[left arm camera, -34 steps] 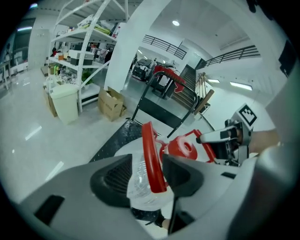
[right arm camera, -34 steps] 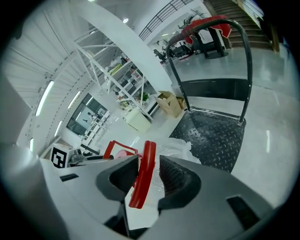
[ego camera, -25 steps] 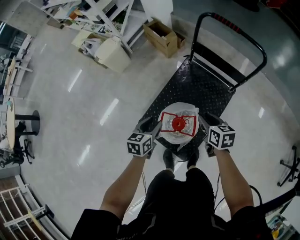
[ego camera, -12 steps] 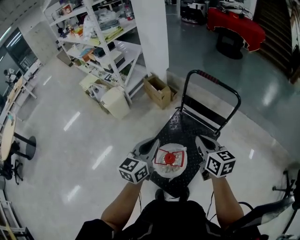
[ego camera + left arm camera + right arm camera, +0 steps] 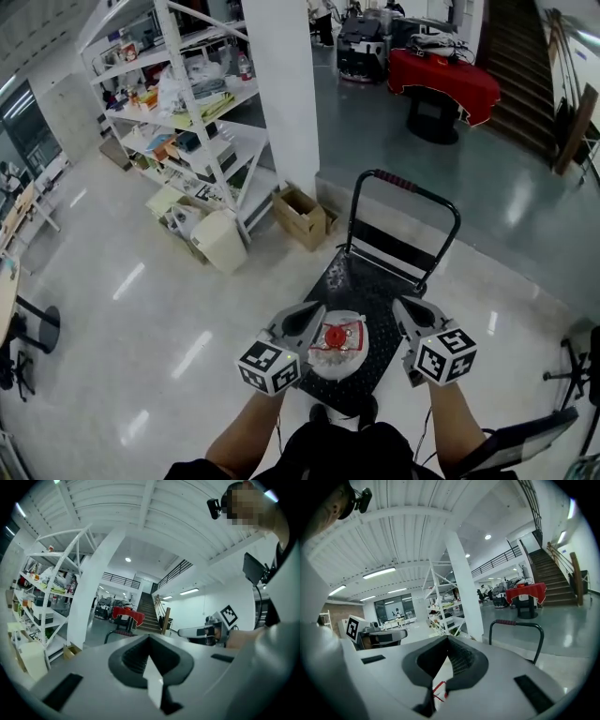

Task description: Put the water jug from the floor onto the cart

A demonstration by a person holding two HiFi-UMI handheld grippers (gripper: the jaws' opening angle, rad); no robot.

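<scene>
The clear plastic water jug (image 5: 336, 352) with a red cap (image 5: 335, 336) stands upright on the near end of the black studded flat cart (image 5: 349, 279). The cart's black tubular push handle (image 5: 403, 183) rises at the far end.

The left gripper (image 5: 317, 309) and the right gripper (image 5: 401, 306) flank the jug, one on each side, and neither touches it. The left gripper's dark fingers (image 5: 133, 658) have just been closing and now meet with nothing between them. The right gripper's fingers (image 5: 464, 660) are pressed together and empty, and a red-and-white sliver of the jug shows below them.

Beyond the cart, an open brown cardboard box (image 5: 302, 214) sits on the glossy pale floor (image 5: 141, 309) beside a white pillar (image 5: 281, 94). White metal shelves (image 5: 187, 112) stand to its left.
</scene>
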